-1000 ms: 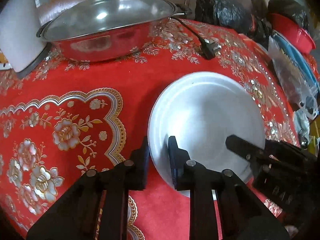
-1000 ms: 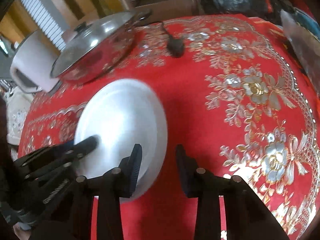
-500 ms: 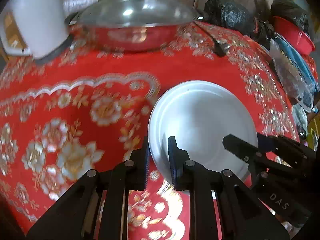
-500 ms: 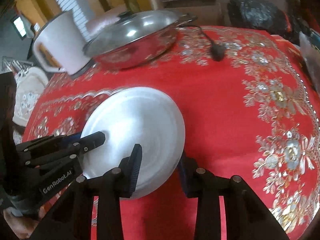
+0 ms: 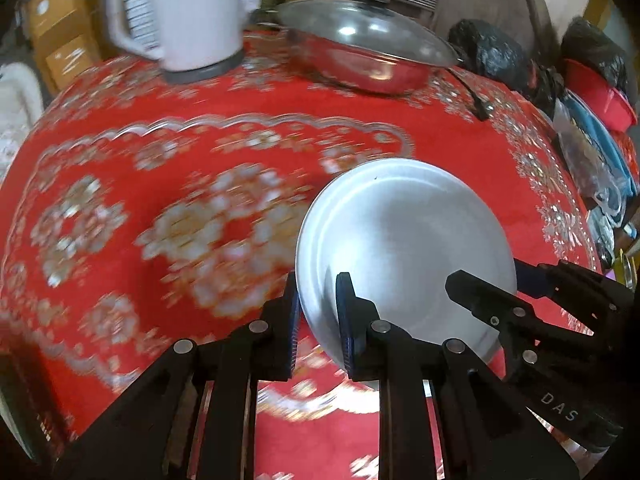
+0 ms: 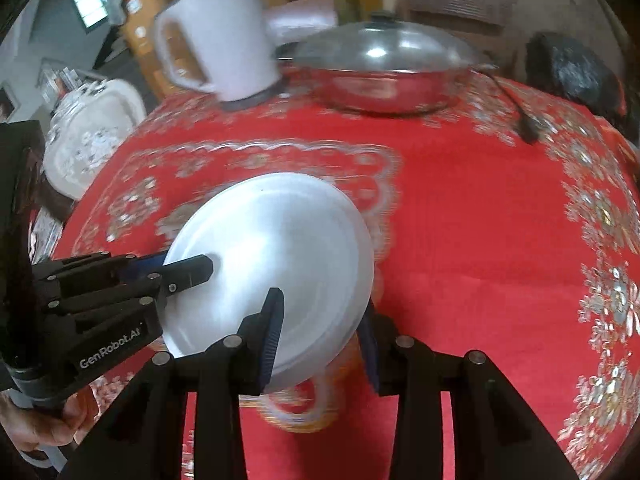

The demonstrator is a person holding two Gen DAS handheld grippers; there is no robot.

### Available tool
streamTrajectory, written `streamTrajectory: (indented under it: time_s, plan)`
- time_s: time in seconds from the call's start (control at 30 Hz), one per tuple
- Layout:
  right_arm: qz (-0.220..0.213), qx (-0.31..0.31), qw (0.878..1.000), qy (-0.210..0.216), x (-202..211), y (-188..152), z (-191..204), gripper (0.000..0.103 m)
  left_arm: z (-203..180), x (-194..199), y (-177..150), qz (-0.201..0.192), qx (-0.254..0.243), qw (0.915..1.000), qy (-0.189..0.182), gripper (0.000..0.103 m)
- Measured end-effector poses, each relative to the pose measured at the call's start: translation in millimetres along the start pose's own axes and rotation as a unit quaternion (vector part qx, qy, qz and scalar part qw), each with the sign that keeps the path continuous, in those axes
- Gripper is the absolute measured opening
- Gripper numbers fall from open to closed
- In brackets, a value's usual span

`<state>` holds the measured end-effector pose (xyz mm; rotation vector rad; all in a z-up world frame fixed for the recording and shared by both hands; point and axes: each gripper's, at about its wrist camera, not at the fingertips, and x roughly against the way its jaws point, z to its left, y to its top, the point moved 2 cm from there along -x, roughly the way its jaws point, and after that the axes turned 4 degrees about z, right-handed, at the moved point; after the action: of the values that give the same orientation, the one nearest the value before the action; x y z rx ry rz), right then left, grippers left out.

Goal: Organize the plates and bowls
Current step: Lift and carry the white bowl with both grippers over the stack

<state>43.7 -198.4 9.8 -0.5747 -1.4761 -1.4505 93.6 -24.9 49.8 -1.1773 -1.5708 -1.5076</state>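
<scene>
A lived-in home dining area is being shown. The surface is being covered by a red cloth [image 5: 248,120] patterned with gold and silver flowers. A lidded steel pan [image 5: 366,60] and a white electric kettle [image 5: 188,12] are being kept at its far side, with a power plug [image 5: 482,110] lying near. Black bags [image 5: 496,58] and cardboard boxes [image 5: 60,28] are being stored around it.

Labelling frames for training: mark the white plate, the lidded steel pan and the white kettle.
white plate [image 5: 404,240], left wrist view, bare centre.
lidded steel pan [image 6: 384,52], right wrist view, glass lid.
white kettle [image 5: 196,8], left wrist view, body.
</scene>
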Motion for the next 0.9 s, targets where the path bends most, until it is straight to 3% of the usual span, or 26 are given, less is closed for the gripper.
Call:
streamTrajectory:
  time_s: [0.47,0.7,0.9]
  plan:
    - [0.015,0.097,0.994,0.049,-18.5,-15.1,123.4,0.038,111.8,62.8,-68.7,-0.039,0.081,0.9955,0.031,0.017]
    - [0.018,0.130,0.989,0.062,-22.6,-18.8,166.2,0.038,140.0,85.0,-93.6,-0.063,0.098,0.9911,0.064,0.017]
    - [0.014,0.154,0.986,0.068,-19.4,-22.6,193.5,0.038,158.3,97.9,-110.3,-0.078,0.116,0.9876,0.071,0.017]
